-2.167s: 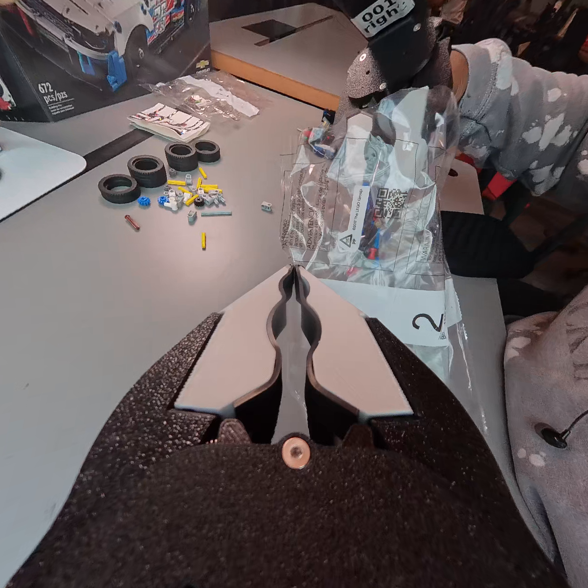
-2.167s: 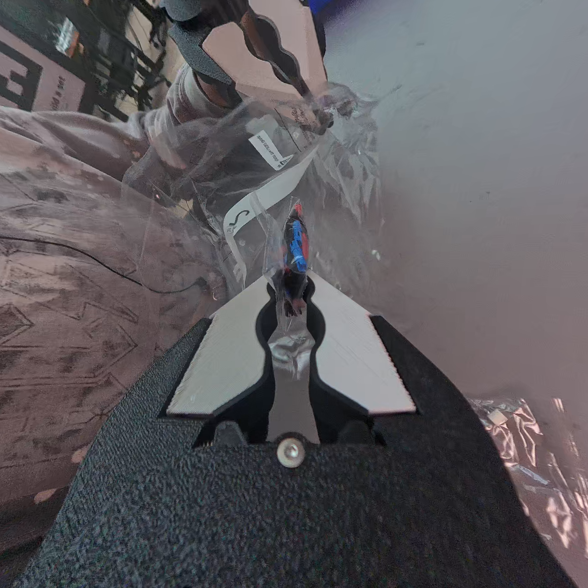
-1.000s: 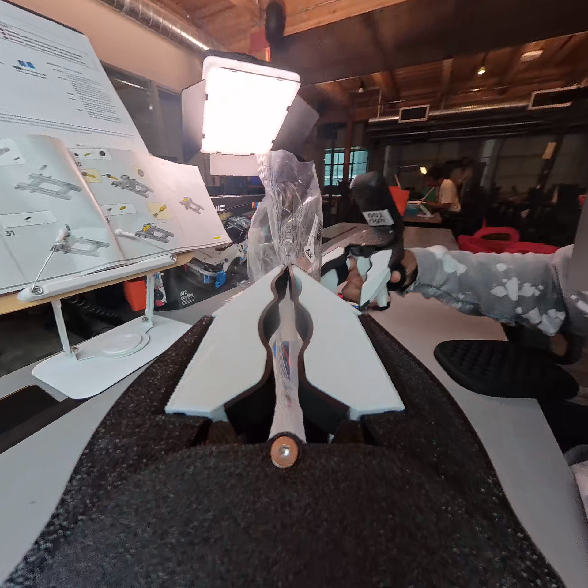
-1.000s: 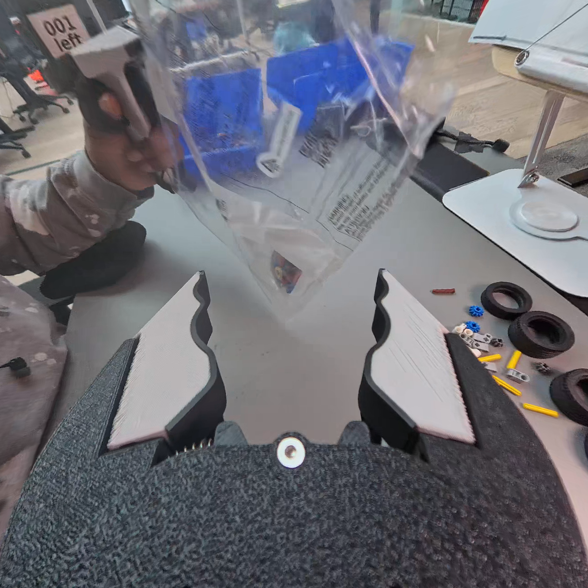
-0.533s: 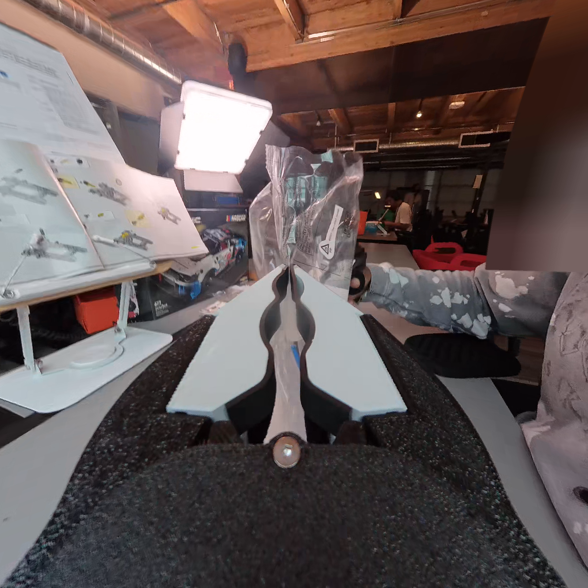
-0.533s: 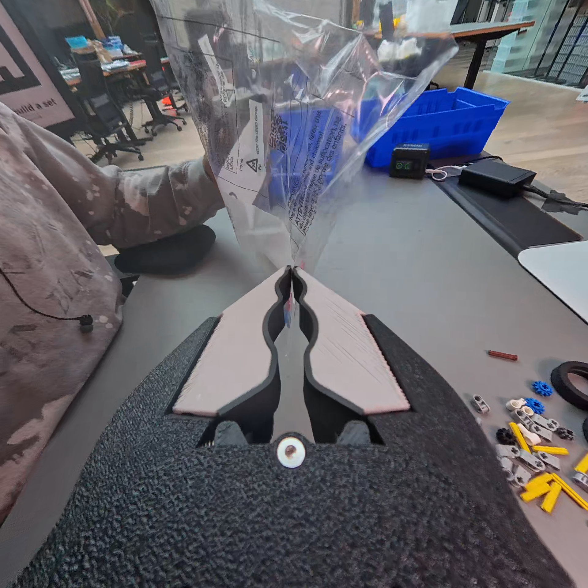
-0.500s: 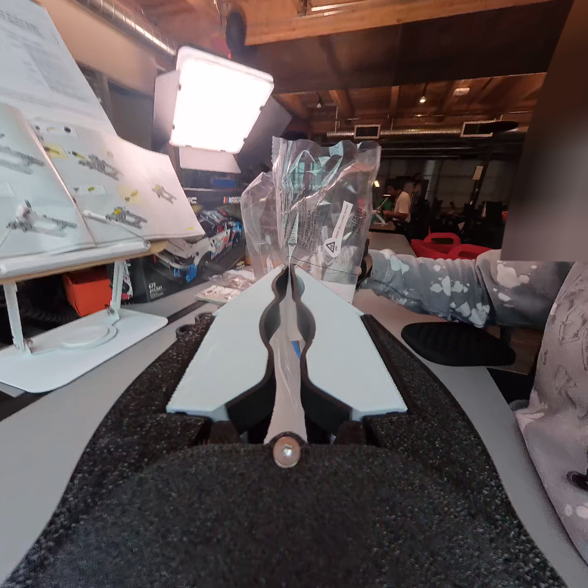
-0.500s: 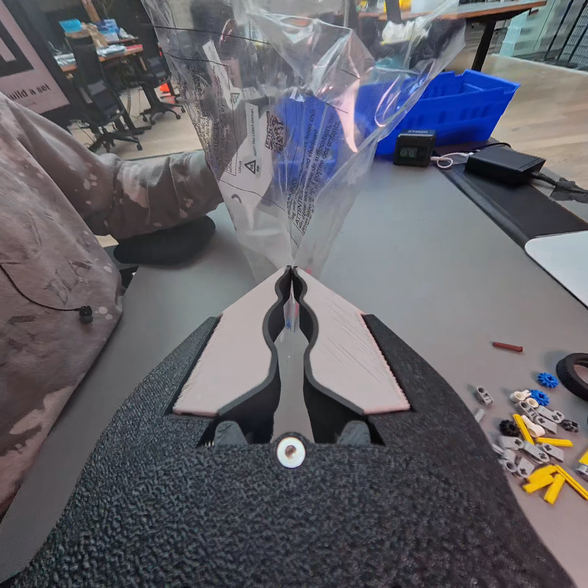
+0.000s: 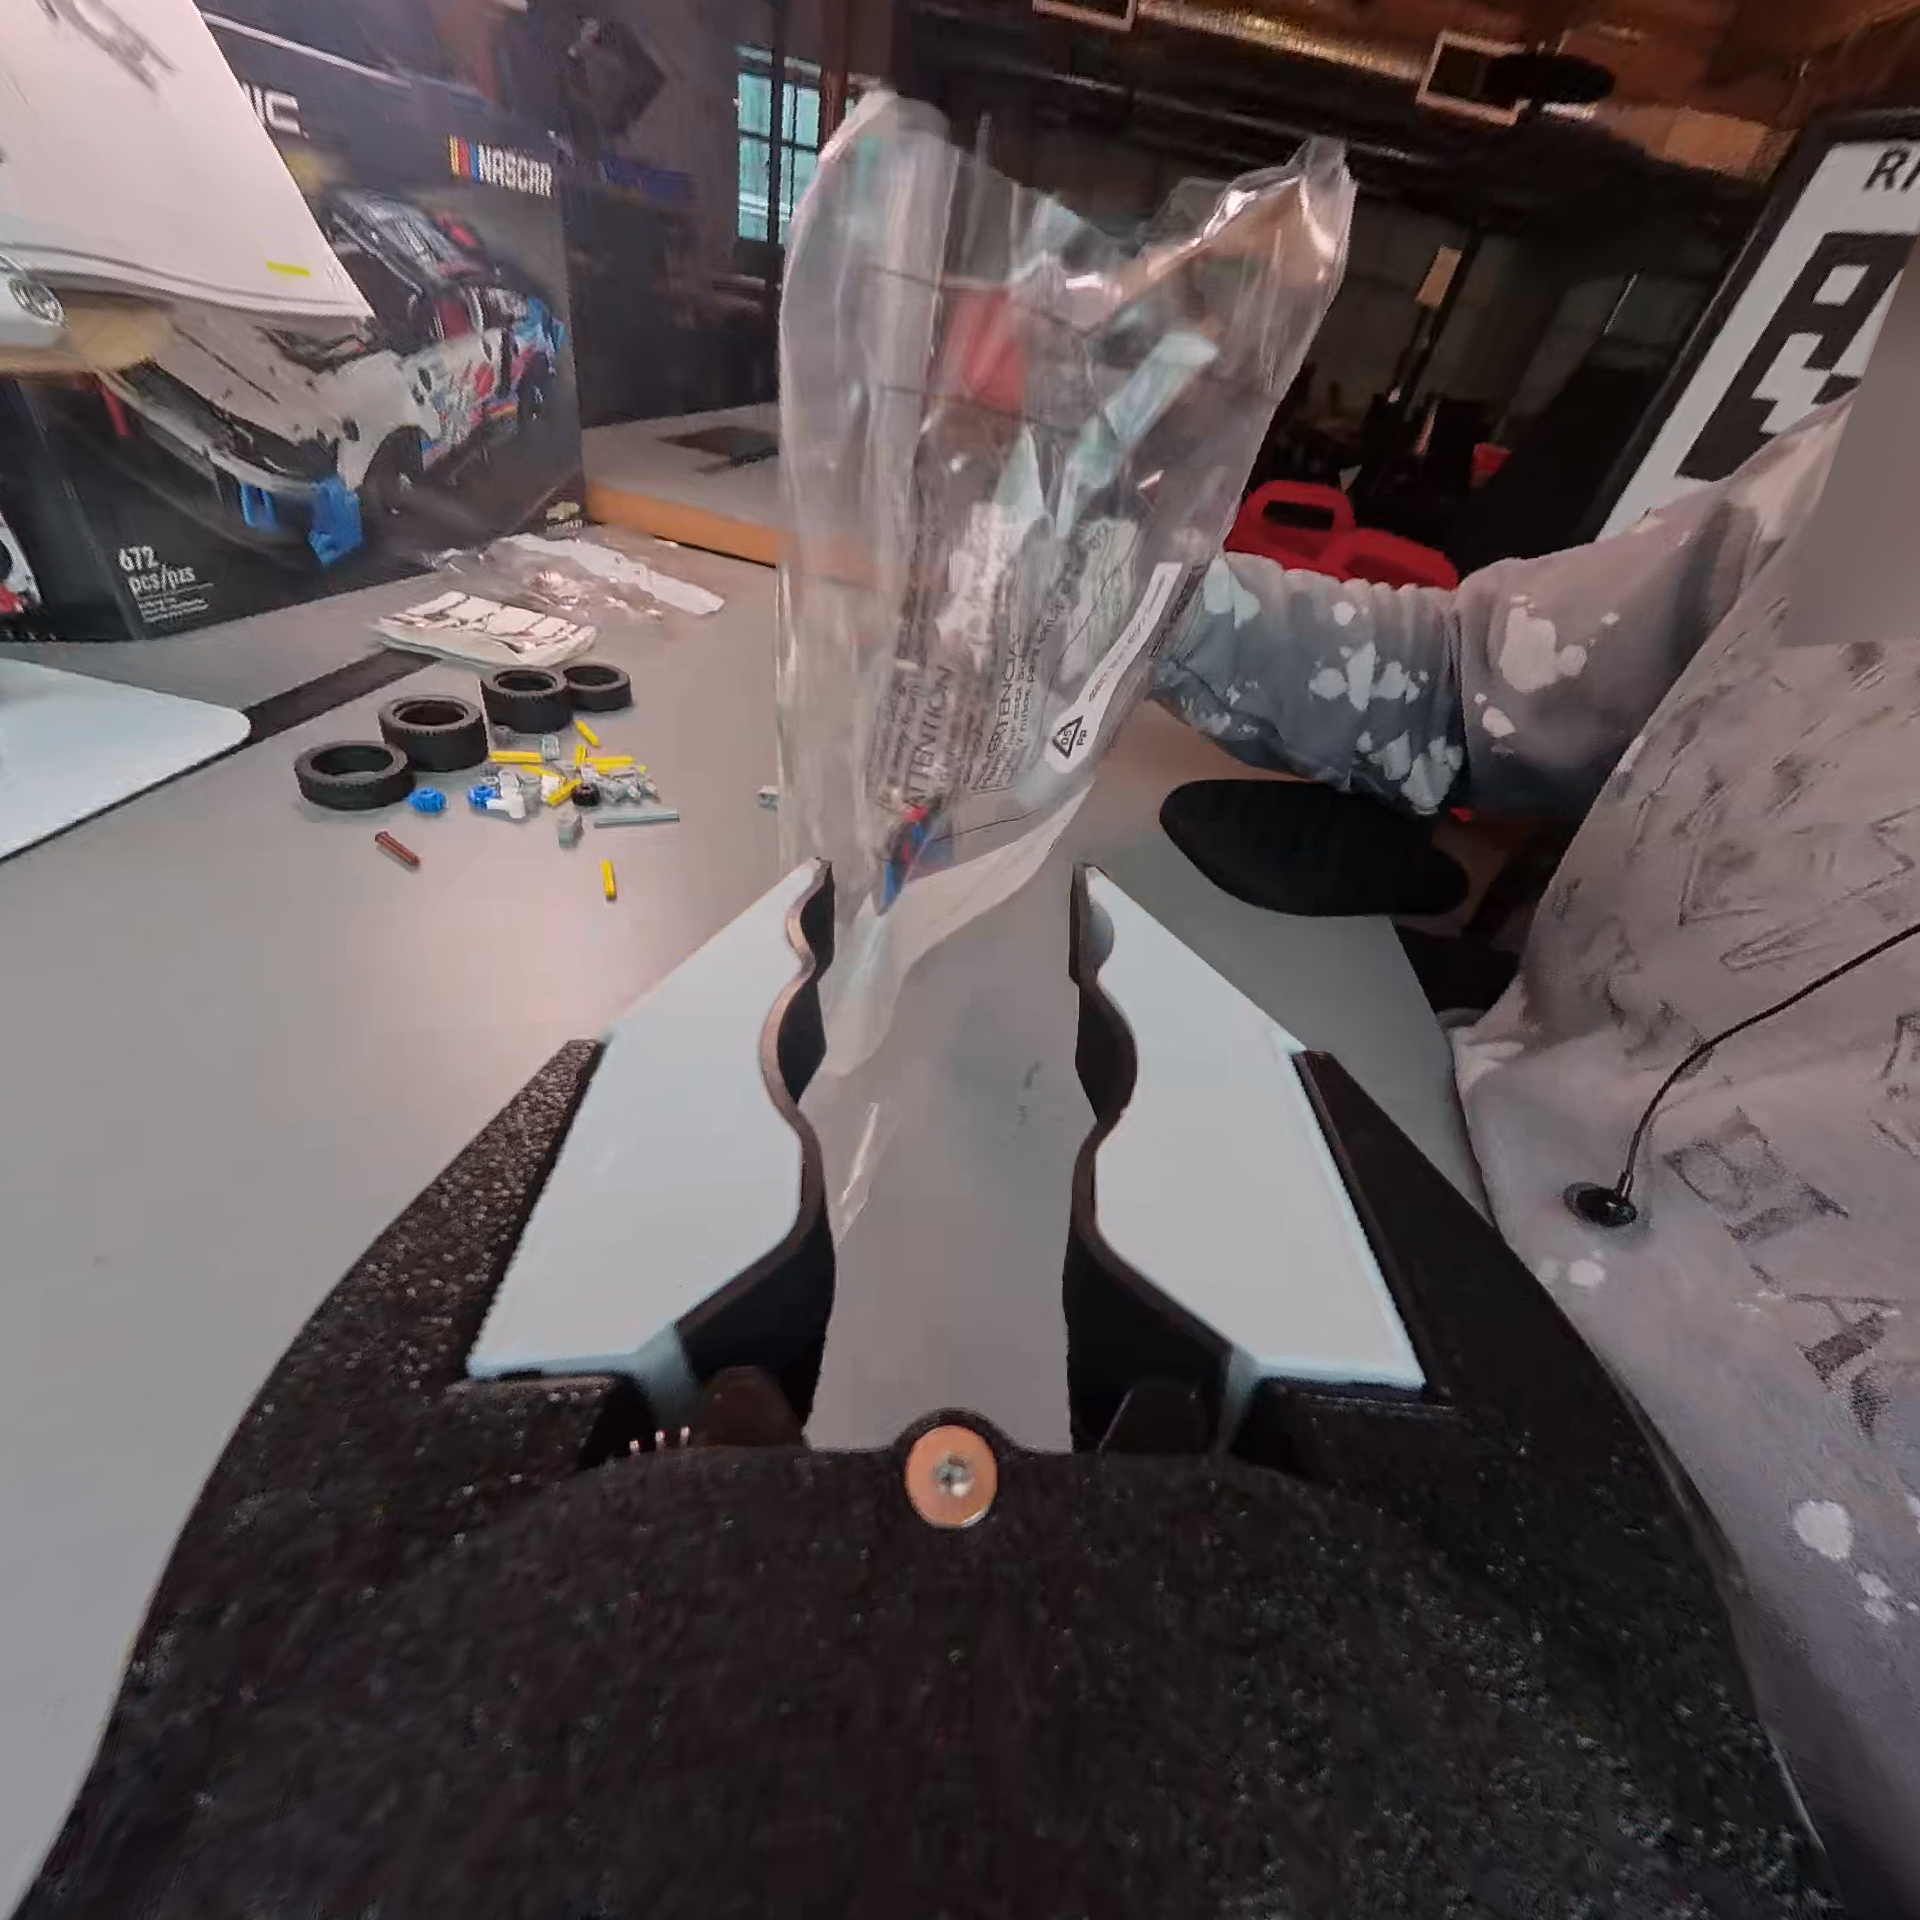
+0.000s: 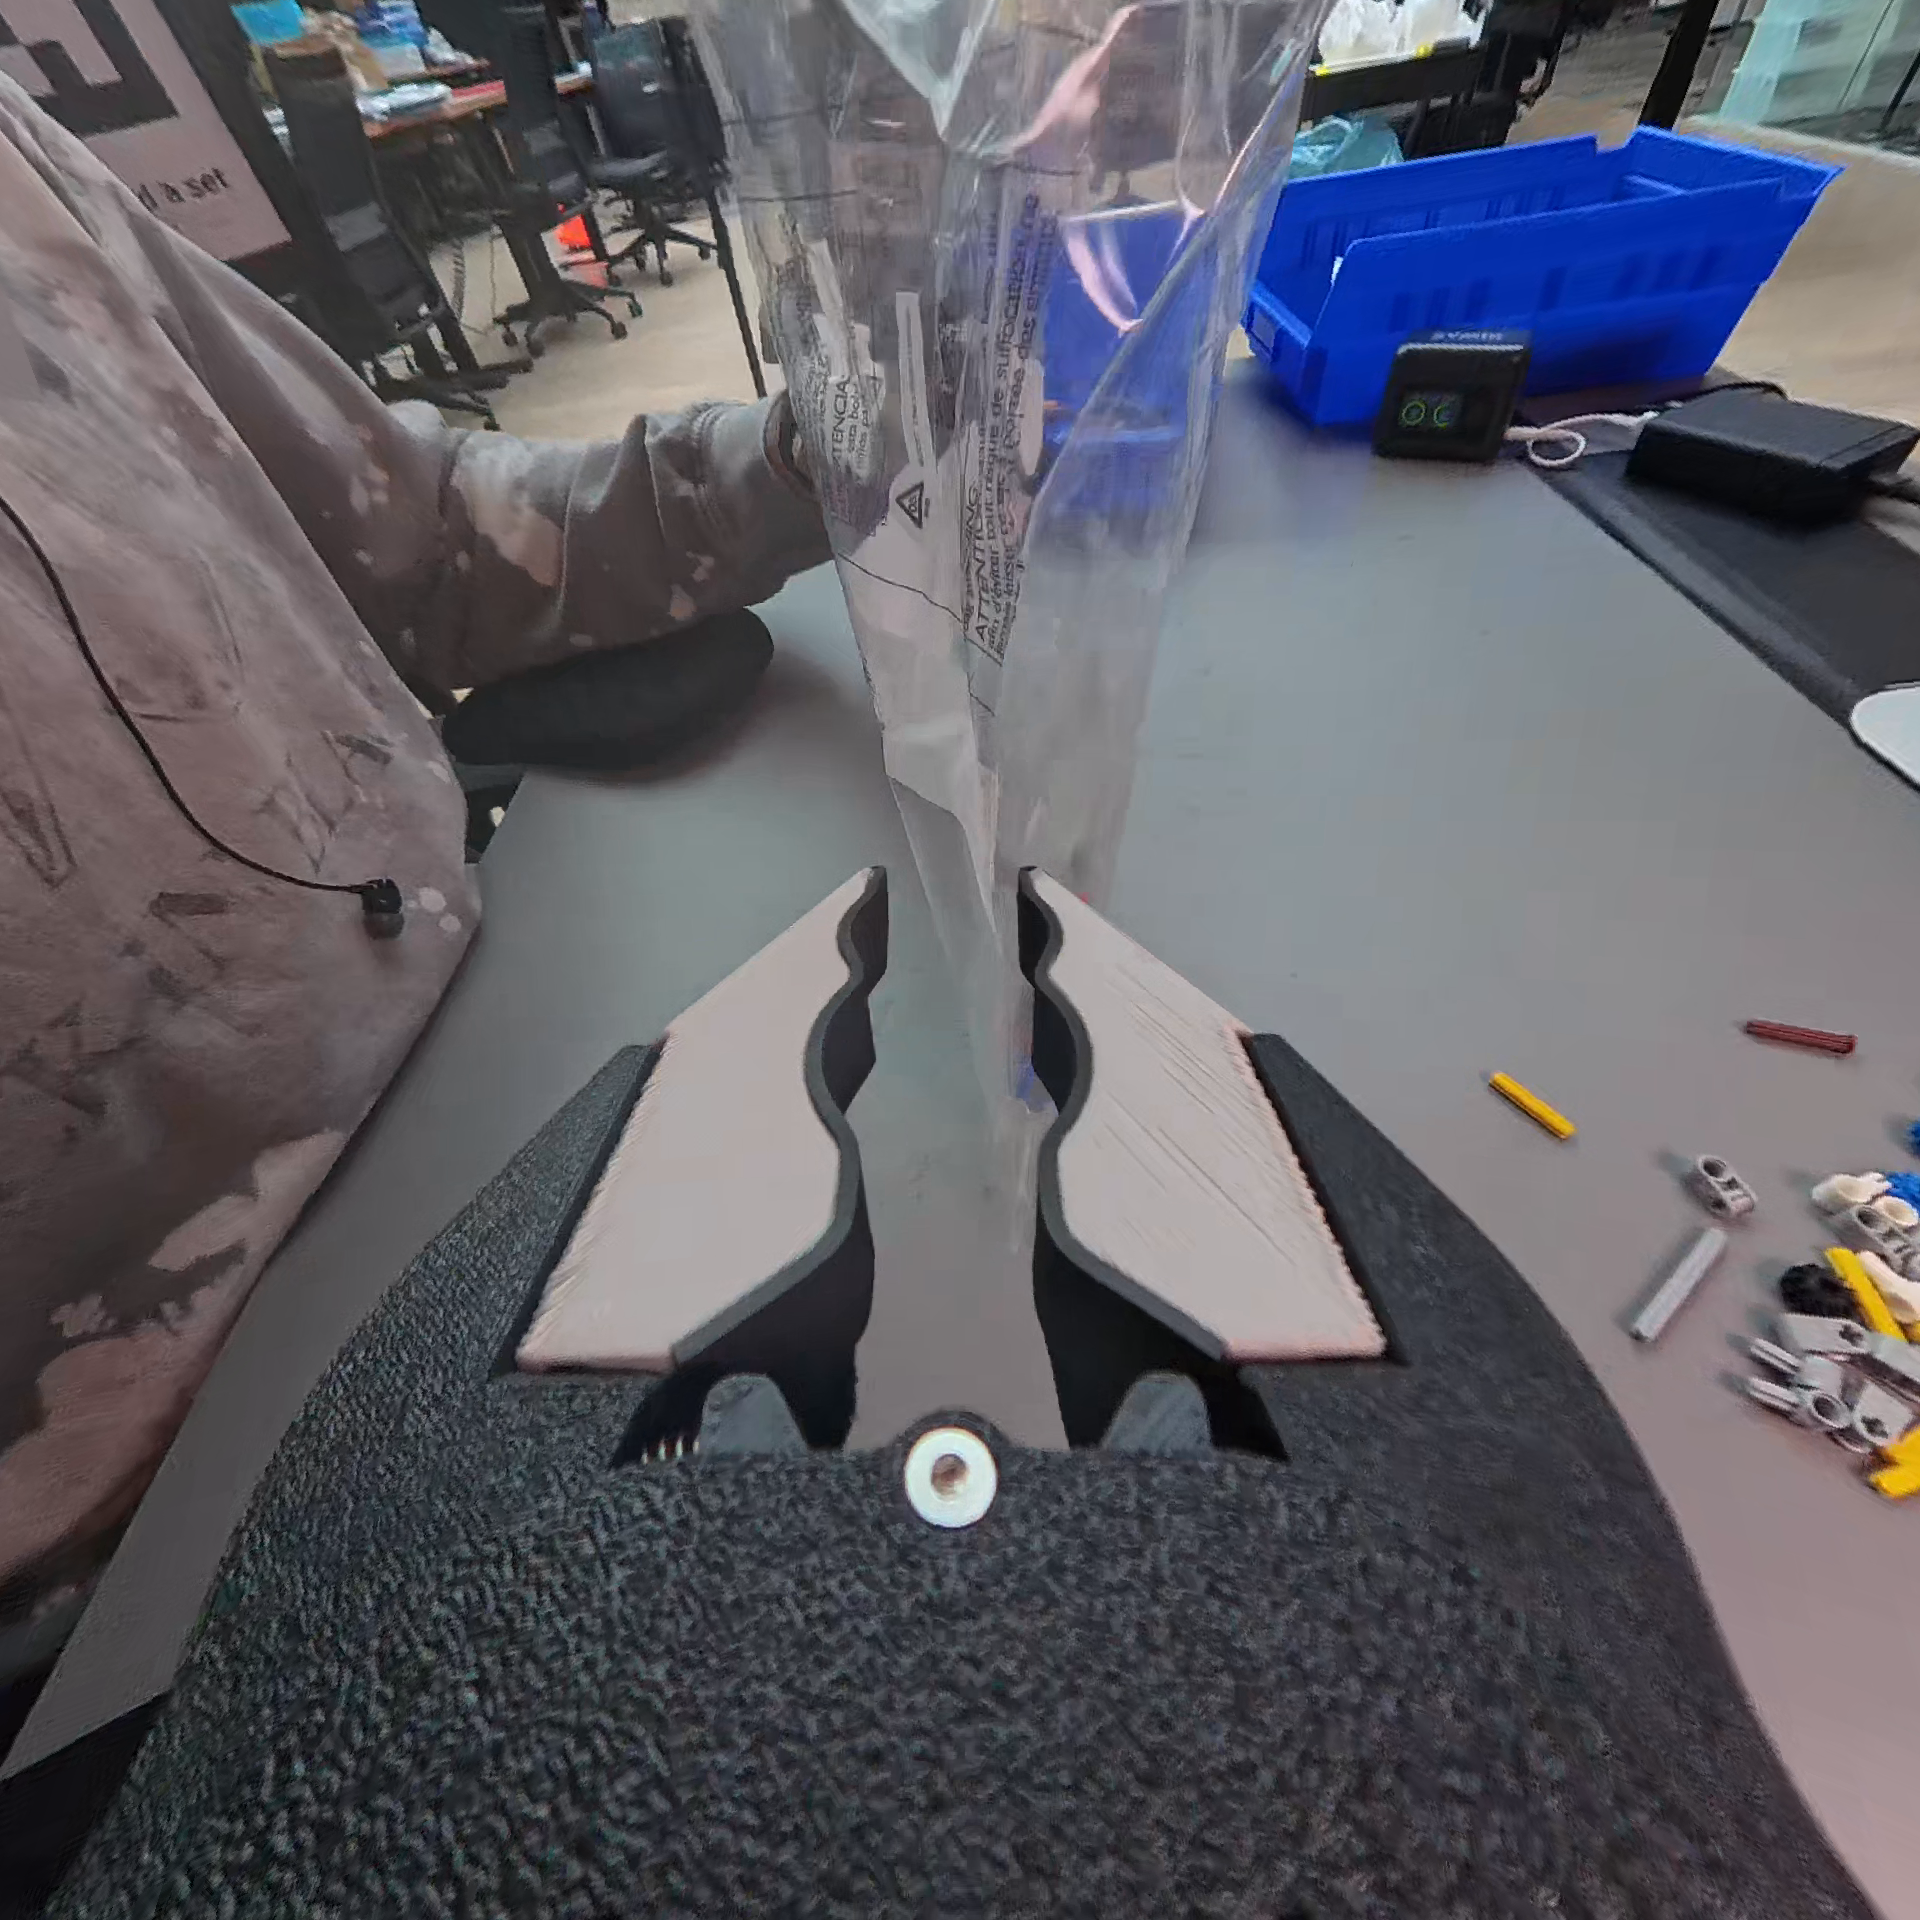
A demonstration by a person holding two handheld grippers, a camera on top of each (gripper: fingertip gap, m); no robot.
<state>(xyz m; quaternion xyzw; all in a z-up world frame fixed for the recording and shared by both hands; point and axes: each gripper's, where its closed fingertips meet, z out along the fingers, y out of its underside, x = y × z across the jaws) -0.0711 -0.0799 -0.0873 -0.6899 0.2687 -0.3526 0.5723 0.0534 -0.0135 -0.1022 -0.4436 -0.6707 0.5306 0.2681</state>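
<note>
A clear plastic bag (image 9: 1039,468) with printed panels stands upright over the grey table (image 9: 260,1039). A few small red and blue pieces (image 9: 909,842) sit at its bottom. My left gripper (image 9: 951,873) is open; the bag's lower corner hangs between its fingers, against the left one. My right gripper (image 10: 951,873) is open by a narrower gap. The same bag (image 10: 987,416) runs down between its fingers and lies along the right fingertip (image 10: 1039,935). Neither pair of jaws pinches the bag. The bag is motion-blurred.
Three black tyres (image 9: 431,732) and a scatter of small yellow, grey and blue parts (image 9: 561,779) lie left of the bag, and show at the right in the right wrist view (image 10: 1839,1309). A dark set box (image 9: 291,364), a blue bin (image 10: 1538,249) and a person's sleeve (image 9: 1351,675) surround them. The tips of one gripper are about 15 centimeters away from the tips of the other.
Both grippers were shut on the bag's bottom half a second ago; both have now opened. The left wrist view has tilted down towards the table.
</note>
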